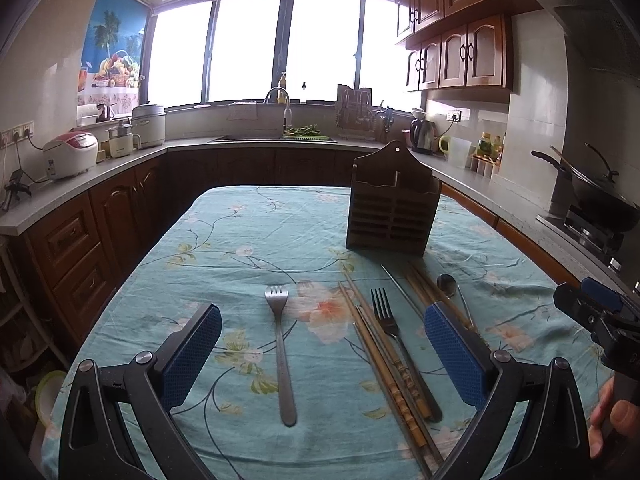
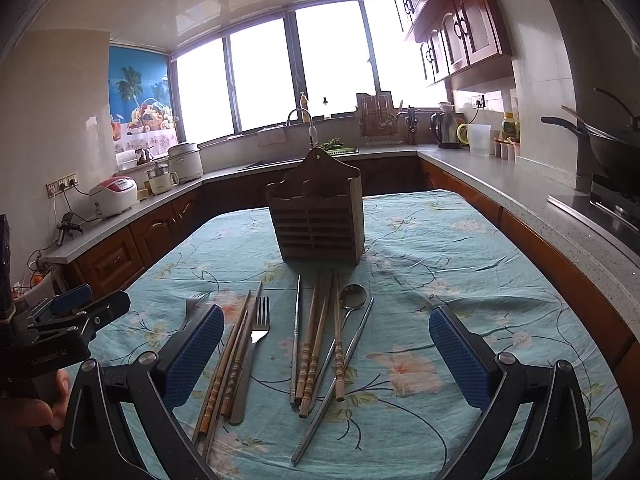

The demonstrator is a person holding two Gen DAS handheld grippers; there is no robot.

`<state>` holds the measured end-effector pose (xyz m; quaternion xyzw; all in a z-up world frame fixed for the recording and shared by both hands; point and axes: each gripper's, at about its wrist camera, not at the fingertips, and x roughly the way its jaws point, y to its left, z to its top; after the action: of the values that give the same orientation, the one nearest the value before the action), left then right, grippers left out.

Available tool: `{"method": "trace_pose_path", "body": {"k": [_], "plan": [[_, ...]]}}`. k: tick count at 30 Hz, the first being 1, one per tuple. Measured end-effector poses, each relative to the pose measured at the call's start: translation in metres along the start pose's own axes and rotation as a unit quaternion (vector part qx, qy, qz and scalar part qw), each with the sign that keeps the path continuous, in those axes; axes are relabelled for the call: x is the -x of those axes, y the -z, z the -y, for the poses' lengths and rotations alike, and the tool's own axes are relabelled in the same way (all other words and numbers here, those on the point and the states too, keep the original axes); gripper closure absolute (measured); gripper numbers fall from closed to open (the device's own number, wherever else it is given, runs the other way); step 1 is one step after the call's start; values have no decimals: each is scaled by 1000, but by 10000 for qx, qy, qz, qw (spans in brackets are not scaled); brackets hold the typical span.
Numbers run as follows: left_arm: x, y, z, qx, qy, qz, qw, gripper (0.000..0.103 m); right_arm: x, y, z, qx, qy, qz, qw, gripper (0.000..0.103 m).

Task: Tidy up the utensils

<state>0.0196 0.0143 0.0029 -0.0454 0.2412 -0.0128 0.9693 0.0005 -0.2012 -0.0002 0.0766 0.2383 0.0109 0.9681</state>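
Left wrist view shows the left claw [image 1: 322, 354] wide open and holding nothing. A lone fork [image 1: 281, 354] lies flat on the worktop [image 1: 168, 280] right between its two blue pads, tines pointing away. Just to the right of that claw lie wooden chopsticks [image 1: 382, 360] and a dark fork [image 1: 390, 328], close together.

The right claw [image 2: 326, 358] is wide open too, with nothing in it. Under it lie more chopsticks [image 2: 314, 344], a spoon [image 2: 352, 300] and thin metal sticks [image 2: 296, 332], some crossing each other. The wooden holder [image 2: 320, 216] stands upright straight ahead of this claw, well past the things on the cloth.

I think the first pick has not begun. The lone fork looks easiest, since nothing touches it. Come straight down over the middle of its handle, close the pads across the thin sides, and lift slowly. Then tip it upright and drop it into a slot of the holder. Take the crossed sticks one at a time, so the others do not roll away.
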Motion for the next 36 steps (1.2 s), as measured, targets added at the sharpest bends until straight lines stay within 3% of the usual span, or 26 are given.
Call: {"method": "trace_pose_path", "body": {"k": [4,7,10,12,14,22,27,36], "plan": [[-20,-14,-10,218,130,-302,9992,4,-11,-7,7,-89,-29,-188,9998,1],[-37,-25,-15,287,217,-548,9978,9,-23,-10,12,-143,-42,-393,9991,7],[-54,-36,-17,350,334,-814,9955,16,-40,-13,18,-249,-93,-686,9973,24],[-65,-43,-19,368,411,-986,9936,23,-55,-14,24,-325,-60,-906,9953,41],[-77,-48,-19,364,474,-1134,9918,26,-68,-13,30,-429,-36,-1098,9930,48],[-127,-69,-24,303,604,-1681,9834,35,-105,-12,45,-635,47,-1598,9851,57],[-166,-81,-20,268,672,-1944,9783,46,-130,-8,51,-720,85,-1923,9787,67],[-233,-84,0,-126,643,-2423,9680,62,-166,-5,58,-733,219,-2320,9697,75]]}}
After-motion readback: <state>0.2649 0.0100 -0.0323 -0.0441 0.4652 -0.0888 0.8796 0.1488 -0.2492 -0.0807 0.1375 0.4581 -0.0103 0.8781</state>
